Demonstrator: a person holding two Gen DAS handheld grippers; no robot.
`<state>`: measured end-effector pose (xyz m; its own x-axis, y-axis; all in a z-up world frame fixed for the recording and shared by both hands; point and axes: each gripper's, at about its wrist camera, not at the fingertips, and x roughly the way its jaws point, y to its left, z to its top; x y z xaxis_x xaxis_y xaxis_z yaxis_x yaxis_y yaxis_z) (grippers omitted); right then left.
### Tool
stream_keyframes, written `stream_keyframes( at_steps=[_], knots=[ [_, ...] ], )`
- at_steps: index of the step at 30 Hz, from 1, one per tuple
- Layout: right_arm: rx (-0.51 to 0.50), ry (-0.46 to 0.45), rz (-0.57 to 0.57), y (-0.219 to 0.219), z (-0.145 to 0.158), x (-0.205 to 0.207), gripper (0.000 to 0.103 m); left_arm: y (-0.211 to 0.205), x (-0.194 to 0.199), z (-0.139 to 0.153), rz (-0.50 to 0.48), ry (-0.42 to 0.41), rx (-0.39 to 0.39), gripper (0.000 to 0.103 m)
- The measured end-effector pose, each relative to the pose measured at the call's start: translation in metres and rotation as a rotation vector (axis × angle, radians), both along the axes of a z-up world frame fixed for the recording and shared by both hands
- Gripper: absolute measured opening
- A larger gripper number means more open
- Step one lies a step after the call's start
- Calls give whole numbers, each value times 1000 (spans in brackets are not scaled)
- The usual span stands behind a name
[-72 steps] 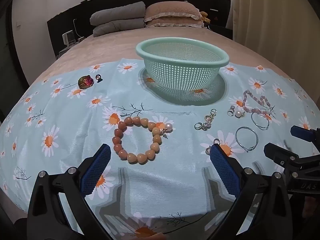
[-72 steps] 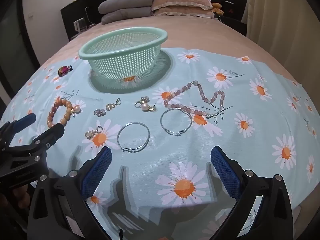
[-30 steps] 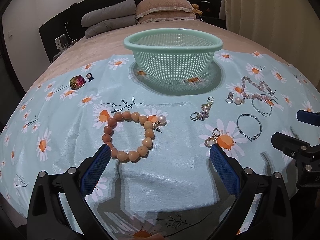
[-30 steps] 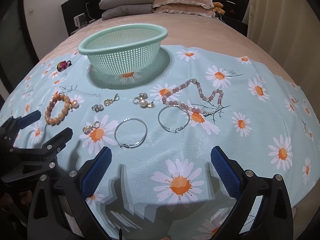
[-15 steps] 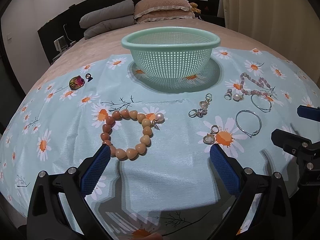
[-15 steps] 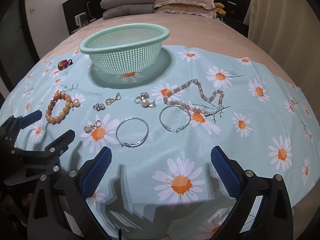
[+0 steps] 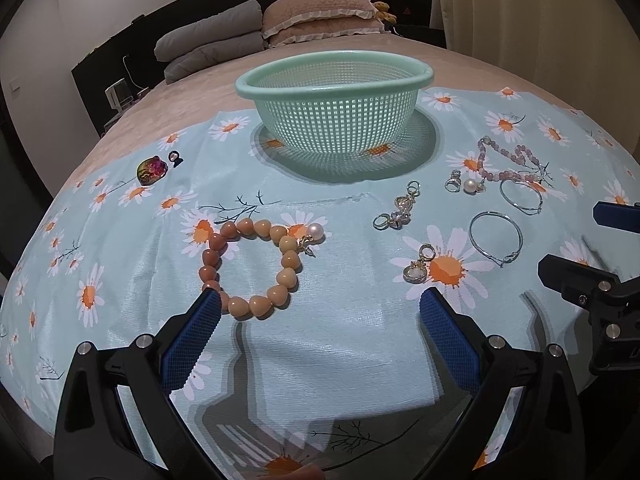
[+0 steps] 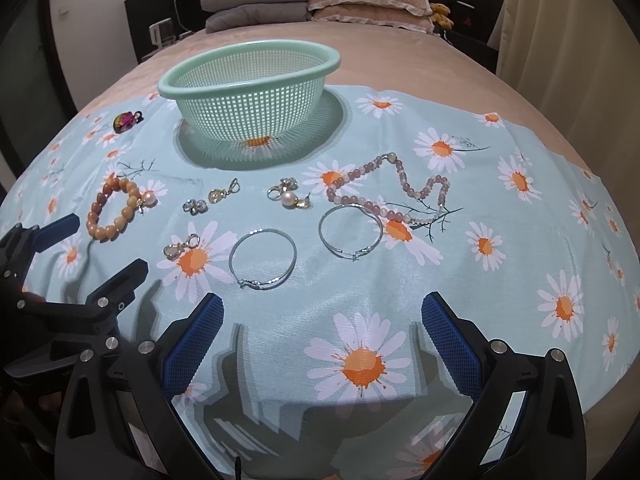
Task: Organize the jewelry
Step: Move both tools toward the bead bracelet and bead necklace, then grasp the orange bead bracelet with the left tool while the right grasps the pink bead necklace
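I hold both grippers low over a daisy cloth (image 8: 400,304) spread on a bed (image 8: 400,64). My left gripper (image 7: 320,334) has its jaws wide apart with nothing between them; its left pad (image 7: 192,336) sits just in front of the orange bracelet (image 7: 252,268), not touching it as far as I can tell. My right gripper (image 8: 322,334) is also spread wide and empty, hovering over a printed daisy.

Just beyond the right gripper lie two thin hoops, a near hoop (image 8: 262,258) and a far hoop (image 8: 350,232), side by side and apart. Left of the near hoop a gold charm (image 8: 180,247) rests on a daisy. The orange bracelet lies further left, with a pearl (image 7: 315,232) at its far right end.

Next back, I see a small silver charm (image 8: 195,206), a second gold charm (image 8: 222,194), and a ring cluster (image 8: 289,197) with its own pearl. Right of that the pink bead string (image 8: 400,192) snakes over the cloth, its near edge touching the far hoop.

Farther still, the green basket (image 7: 334,80) stands upright near the cloth's back edge; I see nothing in it. Well off to its left a multicoloured brooch (image 7: 151,169) lies alone. Pillows (image 8: 360,0) are stacked at the head of the bed.
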<state>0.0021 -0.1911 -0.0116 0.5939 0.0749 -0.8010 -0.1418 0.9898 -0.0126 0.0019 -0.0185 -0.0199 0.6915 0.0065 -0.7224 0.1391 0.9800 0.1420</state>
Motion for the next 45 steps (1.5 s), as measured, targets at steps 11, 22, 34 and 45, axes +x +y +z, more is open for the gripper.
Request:
stream_keyframes(
  at_steps=[11, 22, 34, 45],
  knots=[
    [3, -4, -22, -4, 1, 3, 95, 8, 5, 4, 36, -22, 16, 97],
    [-14, 14, -78, -17, 1, 25, 95, 30, 20, 4, 82, 4, -10, 97],
    [-26, 7, -137, -37, 13, 69, 95, 54, 43, 2, 110, 42, -13, 97],
    [-83, 84, -129, -45, -6, 130, 95, 85, 69, -8, 174, 117, 2, 97]
  ],
)
